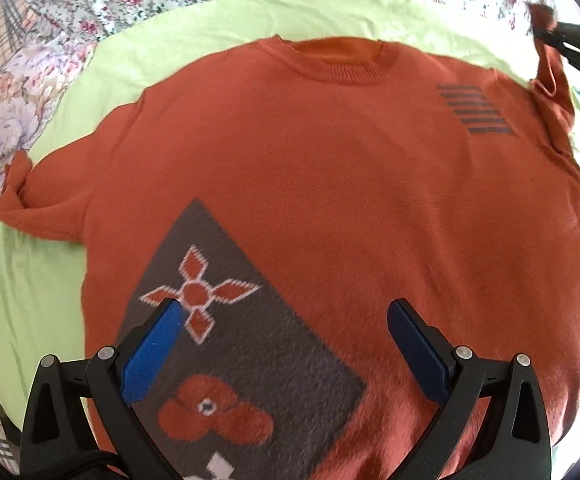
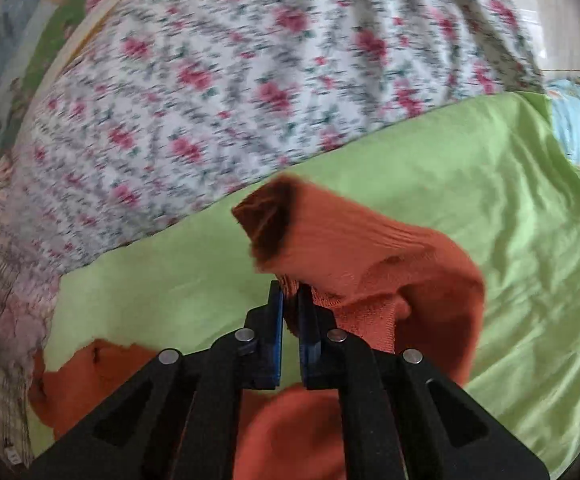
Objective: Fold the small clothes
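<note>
One garment to fold: a rust-orange knitted short-sleeved sweater (image 1: 330, 184) with a grey patterned panel, spread face-up and mostly flat on a lime-green satin sheet (image 1: 50, 280) over a floral bedspread (image 1: 90, 4)

Left wrist view: left gripper (image 1: 282, 328) hangs over the lower front of the sweater, blue pads spread wide, nothing between them. Near sleeve (image 1: 38, 204) lies rumpled at the cuff. At the far upper edge the right gripper (image 1: 562, 40) shows small and dark, with the other sleeve (image 1: 550, 76) pulled up off the sheet; a bit of the person's hand beside it

Right wrist view: right gripper (image 2: 290, 300) clenched on the knit of that sleeve (image 2: 330, 248); the open cuff stands up past the fingertips, the rest sags in soft folds to the sheet

Handling, as judged: light, limp, fuzzy knit; no stiffness, so any lifted part droops and stretches. Pads should bite well on the knit, yet the glossy sheet may let the body slide when tugged. Best holds look like ribbed cuffs, shoulder seams, hem corners; pinching a single layer mid-panel risks dragging it out of square
</note>
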{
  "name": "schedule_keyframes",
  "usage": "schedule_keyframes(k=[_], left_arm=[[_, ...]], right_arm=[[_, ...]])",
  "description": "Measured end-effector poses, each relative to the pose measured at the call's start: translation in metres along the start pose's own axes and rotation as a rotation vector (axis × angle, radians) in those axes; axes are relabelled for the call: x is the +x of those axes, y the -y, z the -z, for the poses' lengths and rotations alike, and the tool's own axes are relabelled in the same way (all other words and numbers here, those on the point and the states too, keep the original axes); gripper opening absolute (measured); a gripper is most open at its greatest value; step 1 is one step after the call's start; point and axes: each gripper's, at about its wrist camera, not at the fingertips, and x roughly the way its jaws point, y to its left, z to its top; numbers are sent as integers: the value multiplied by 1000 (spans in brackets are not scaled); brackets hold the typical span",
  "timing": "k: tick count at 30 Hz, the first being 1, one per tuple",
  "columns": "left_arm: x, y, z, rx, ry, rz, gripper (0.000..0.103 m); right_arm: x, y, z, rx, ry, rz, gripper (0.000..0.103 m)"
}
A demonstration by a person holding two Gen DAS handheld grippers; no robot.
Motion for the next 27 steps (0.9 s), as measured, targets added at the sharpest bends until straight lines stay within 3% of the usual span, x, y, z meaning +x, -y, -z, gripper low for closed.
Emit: schedule_keyframes(k=[8, 17, 22, 25, 26, 27], left_arm=[[-20, -39, 19, -96, 38, 8, 102], [-21, -84, 29, -202, 46, 67, 102], [-17, -98, 22, -216, 72, 96, 102], [-7, -106, 8, -224, 73, 156, 102], [-2, -109, 3, -231, 68, 175, 102], [6, -113, -7, -247, 62, 218, 102]], right_arm=[[36, -175, 86, -193, -215, -368, 7], [101, -295, 185, -266, -488, -555, 7], [120, -330, 217, -276, -548, -579, 7], [130, -328, 224, -219, -558, -569, 16], [132, -324, 224, -190, -573, -567, 23], [132, -320, 223, -164, -578, -564, 39]])
